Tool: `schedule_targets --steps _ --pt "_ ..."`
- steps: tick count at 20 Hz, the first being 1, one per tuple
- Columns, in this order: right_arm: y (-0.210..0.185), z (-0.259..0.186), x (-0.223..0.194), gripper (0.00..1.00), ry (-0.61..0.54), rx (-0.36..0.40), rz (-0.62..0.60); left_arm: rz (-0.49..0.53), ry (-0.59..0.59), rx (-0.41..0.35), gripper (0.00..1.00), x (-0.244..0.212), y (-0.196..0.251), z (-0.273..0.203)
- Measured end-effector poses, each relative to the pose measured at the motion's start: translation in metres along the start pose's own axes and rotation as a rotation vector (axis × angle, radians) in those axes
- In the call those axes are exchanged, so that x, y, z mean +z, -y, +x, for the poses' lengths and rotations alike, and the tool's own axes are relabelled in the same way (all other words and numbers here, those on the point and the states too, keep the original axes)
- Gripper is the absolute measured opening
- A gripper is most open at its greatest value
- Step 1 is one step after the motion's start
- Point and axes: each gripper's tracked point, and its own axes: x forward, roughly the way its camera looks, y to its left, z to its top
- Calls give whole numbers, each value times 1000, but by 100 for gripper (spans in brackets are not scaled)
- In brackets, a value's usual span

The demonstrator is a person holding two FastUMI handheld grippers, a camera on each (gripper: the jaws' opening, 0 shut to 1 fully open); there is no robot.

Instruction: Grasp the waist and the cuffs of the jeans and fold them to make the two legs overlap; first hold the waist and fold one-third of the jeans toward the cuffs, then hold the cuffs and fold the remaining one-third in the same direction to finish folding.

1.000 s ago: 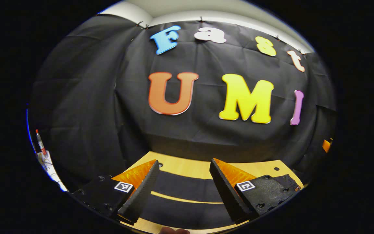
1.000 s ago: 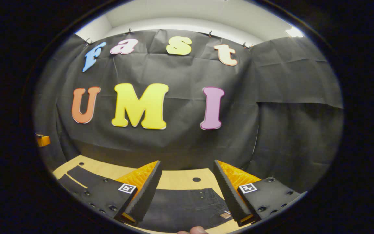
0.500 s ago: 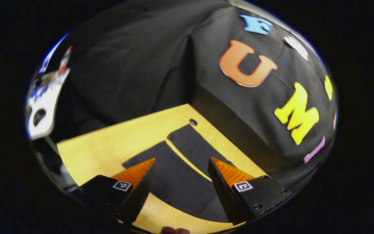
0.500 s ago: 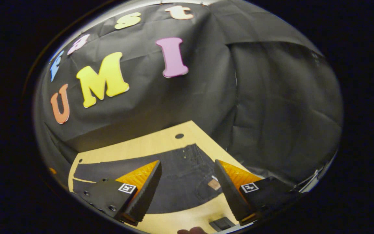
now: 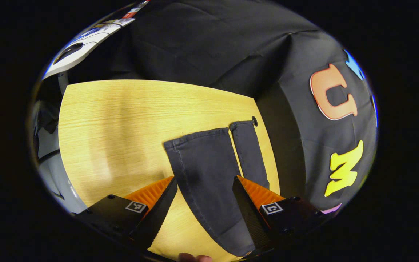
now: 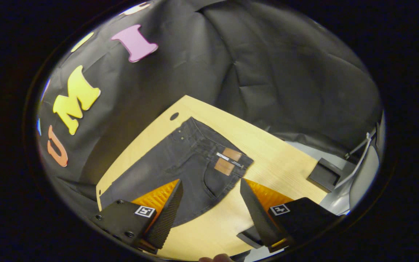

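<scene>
Two legs of the jeans (image 5: 209, 171) lie flat and side by side on the desk (image 5: 122, 120), cuffs (image 5: 195, 138) away from the left tongs (image 5: 204, 207), waist (image 6: 213, 145) beyond the right tongs (image 6: 211, 211). Both tongs hang spread wide above the cloth, holding nothing. Denim looks limp yet fairly heavy, so it will likely sag and drag; the thick waistband and hemmed cuffs should give the firmest bite.
</scene>
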Motion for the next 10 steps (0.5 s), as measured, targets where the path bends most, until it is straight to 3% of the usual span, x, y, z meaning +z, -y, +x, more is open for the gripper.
schedule_targets --steps 3,4,5,10 --pt "1 27 -10 98 -30 -29 -14 -35 -8 21 99 5 -9 15" --pt "-1 34 -13 93 -40 -33 -17 -42 -7 31 100 6 -12 20" --pt "0 36 -15 98 -53 -41 -21 -43 -5 46 99 9 -17 24" --pt "15 54 -19 98 -85 -55 22 -16 -1 67 99 16 -18 36"
